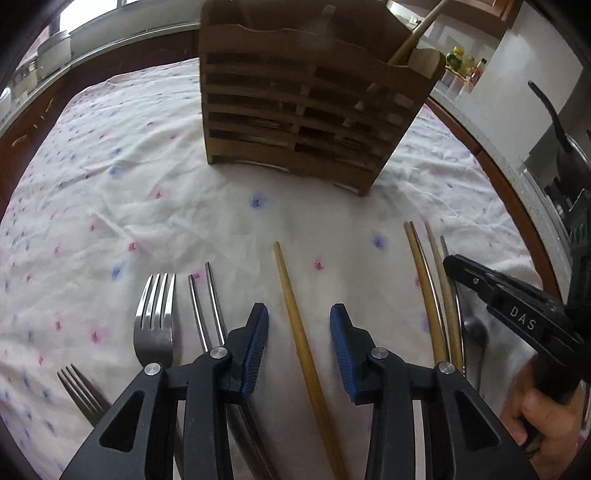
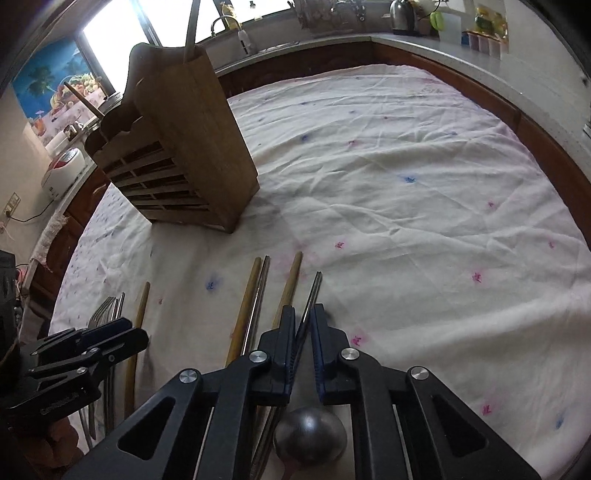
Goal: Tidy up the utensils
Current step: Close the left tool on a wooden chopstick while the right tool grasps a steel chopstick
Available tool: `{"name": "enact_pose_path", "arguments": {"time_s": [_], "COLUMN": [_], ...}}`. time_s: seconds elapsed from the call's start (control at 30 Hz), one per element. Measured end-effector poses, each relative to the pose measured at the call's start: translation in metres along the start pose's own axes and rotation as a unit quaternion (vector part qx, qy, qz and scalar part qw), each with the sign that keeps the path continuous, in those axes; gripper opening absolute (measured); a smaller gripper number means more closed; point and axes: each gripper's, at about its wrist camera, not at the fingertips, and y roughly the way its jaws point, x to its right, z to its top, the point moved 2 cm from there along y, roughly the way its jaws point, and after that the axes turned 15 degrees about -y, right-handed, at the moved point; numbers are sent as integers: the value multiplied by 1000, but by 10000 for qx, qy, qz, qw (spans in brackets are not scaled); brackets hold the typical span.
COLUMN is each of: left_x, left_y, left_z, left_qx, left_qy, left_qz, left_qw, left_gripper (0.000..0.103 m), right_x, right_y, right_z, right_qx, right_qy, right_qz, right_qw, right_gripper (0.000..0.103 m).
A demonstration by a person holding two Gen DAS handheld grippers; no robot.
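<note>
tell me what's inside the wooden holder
A wooden handle sticks up from the right compartment of the wooden holder. Slats show dark gaps and faint shapes; the rest of the contents are hidden by its walls.

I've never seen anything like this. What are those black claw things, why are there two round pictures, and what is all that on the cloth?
No robot here: a person holds a two-finger gripper in each hand, each with a fisheye camera looking along its fingers, hence two round pictures.

In the left camera's picture, the left gripper is open, hovering over a single wooden chopstick. Beside it lie a fork and a pair of metal chopsticks. The wooden utensil holder stands further back on the flowered tablecloth.

In the right camera's picture, the right gripper has its fingers nearly closed around a metal chopstick; whether it grips yet is unclear. A metal spoon lies underneath it.
</note>
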Motion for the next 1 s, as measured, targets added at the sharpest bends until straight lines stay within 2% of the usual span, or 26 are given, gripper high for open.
{"name": "enact_pose_path", "arguments": {"time_s": [0.23, 0.4, 0.57, 0.63, 0.73, 1.0], "left_x": [9, 13, 10, 7, 3, -7], "left_y": [3, 7, 7, 5, 3, -36], "left_z": [-4, -1, -4, -3, -4, -4], "left_qx": [17, 14, 205, 172, 136, 372], "left_qy": [274, 379, 442, 327, 238, -14], "left_qz": [125, 152, 171, 73, -15, -411], "left_qw": [9995, 9992, 9987, 9993, 9996, 9985], "left_gripper": [34, 33, 8, 6, 5, 3], "right_x": [-2, -8, -8, -6, -1, -3], "right_y": [-1, 5, 2, 1, -5, -51], "right_z": [0, 7, 3, 2, -1, 2], "right_qx": [-164, -268, -107, -41, 113, 640], "right_qy": [-282, -504, -520, -386, -1, 140], "right_qz": [86, 2, -42, 1, 304, 557], "right_qw": [9994, 9984, 9986, 9992, 9995, 9963], "right_gripper": [10, 10, 10, 8, 6, 6]}}
